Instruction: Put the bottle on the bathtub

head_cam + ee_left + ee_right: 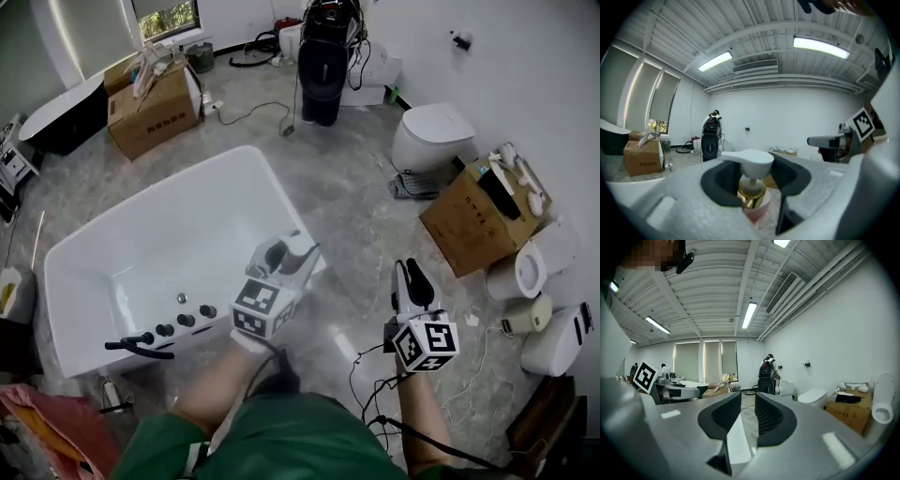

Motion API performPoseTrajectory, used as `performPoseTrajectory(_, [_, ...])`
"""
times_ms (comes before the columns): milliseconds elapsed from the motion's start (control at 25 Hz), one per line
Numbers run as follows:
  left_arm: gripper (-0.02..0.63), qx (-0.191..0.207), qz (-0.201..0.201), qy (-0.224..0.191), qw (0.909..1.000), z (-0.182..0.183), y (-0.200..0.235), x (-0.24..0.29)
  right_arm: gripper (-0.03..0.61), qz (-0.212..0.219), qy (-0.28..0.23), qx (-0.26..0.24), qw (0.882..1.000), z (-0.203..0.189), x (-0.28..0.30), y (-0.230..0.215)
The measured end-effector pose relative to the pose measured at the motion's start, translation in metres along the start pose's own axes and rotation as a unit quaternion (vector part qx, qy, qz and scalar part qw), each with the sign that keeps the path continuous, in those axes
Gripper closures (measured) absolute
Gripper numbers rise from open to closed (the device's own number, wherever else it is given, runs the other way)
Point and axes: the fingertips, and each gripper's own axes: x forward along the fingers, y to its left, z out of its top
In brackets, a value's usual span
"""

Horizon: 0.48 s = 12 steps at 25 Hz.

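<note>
Fingers of the left gripper clenching the bottle at its gold collar, hovering with the bathtub rim just below. Beside them, right gripper fingers barely parted, grasping nothing. Risking a topple: releasing off-centre on that narrow rim, sending the bottle sliding into the tub.

The white bathtub's rim is left bare just ahead of the left gripper, its jaws filled by a pink pump bottle; black round taps are set leftward. Ahead of the right gripper grey stone floor is left open; a brown cardboard box stands rightward.
</note>
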Motion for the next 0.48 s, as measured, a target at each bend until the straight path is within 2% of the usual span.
performPoseTrajectory(200, [0.436,-0.009,-0.012,0.007,0.9999,-0.012,0.03,0.02,0.486,-0.011,0.002,-0.009,1.0,-0.003,0.039,-0.002])
performPoseTrajectory(480, [0.433,-0.025,0.014,0.007,0.9996,-0.012,0.047,0.053,0.486,0.009,0.011,-0.003,1.0,-0.016,0.081,-0.033])
